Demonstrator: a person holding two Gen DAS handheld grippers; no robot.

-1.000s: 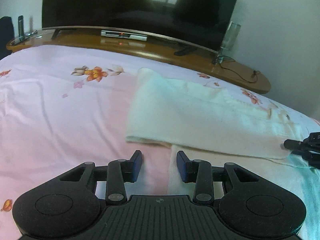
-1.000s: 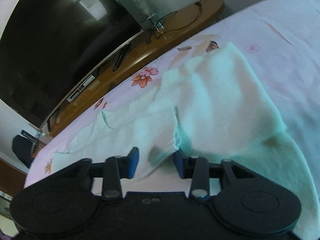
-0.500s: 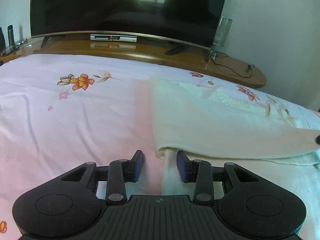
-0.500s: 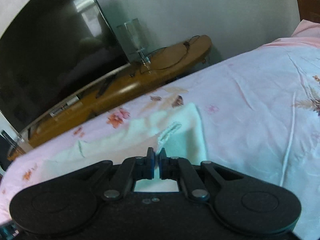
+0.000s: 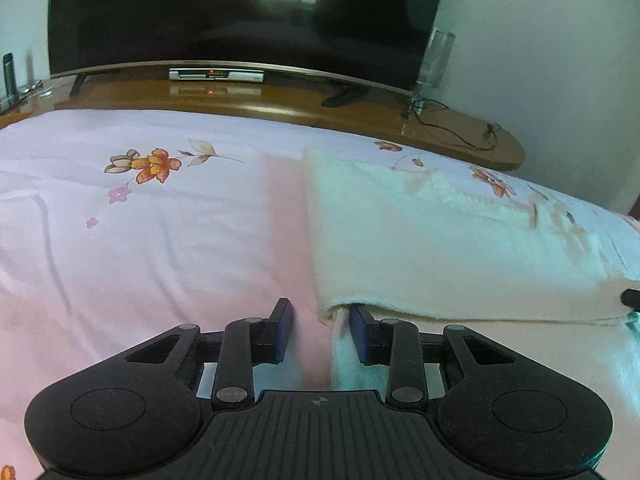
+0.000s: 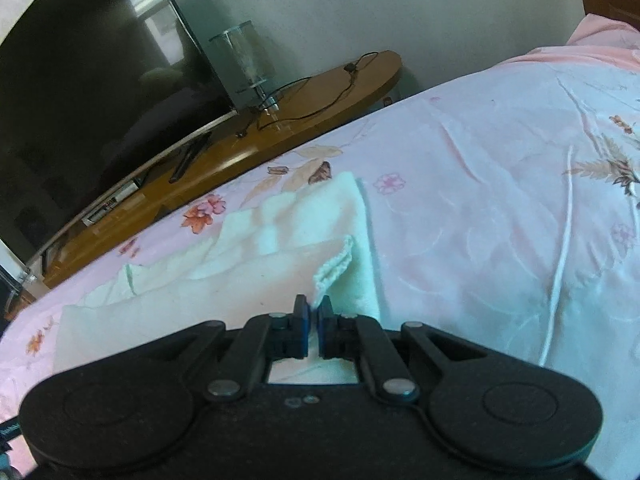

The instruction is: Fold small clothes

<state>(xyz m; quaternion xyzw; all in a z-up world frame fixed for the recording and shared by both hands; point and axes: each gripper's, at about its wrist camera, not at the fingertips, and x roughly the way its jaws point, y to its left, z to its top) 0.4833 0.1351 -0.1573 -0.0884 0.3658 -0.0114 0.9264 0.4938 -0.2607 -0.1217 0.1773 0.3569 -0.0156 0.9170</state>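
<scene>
Cream and soft, one small garment (image 5: 440, 256) lay on the pink flowered bedsheet (image 5: 160, 240) in the left wrist view. It sat at about 2 o'clock from the left gripper (image 5: 320, 330), with a top layer folded over a lower layer. The rolled fold edge came down right between the two fingers. The left gripper was spread wide and pinched nothing; its right finger (image 5: 362, 334) lay against the lower layer of cloth, just under the fold. At 12 o'clock, past the bed, stood one long wooden shelf (image 5: 280, 102). On it were one big dark TV (image 5: 240, 12), one silver box (image 5: 216, 75) with a small red light, and one glass lamp (image 5: 434, 60) at 1 o'clock with one black cord (image 5: 460, 132). A bit of the right gripper (image 5: 632, 298) peeked in at 3 o'clock.

In the right wrist view, the right gripper (image 6: 314, 326) was pressed almost together, pinching a knitted edge of the garment (image 6: 280, 248). That edge stuck up from between the fingers toward 12 o'clock. The rest of the garment spread out toward 10 o'clock on the bedsheet (image 6: 500, 200). The shelf (image 6: 320, 100), the TV (image 6: 100, 80) and the lamp (image 6: 240, 60) were at 11 o'clock.
</scene>
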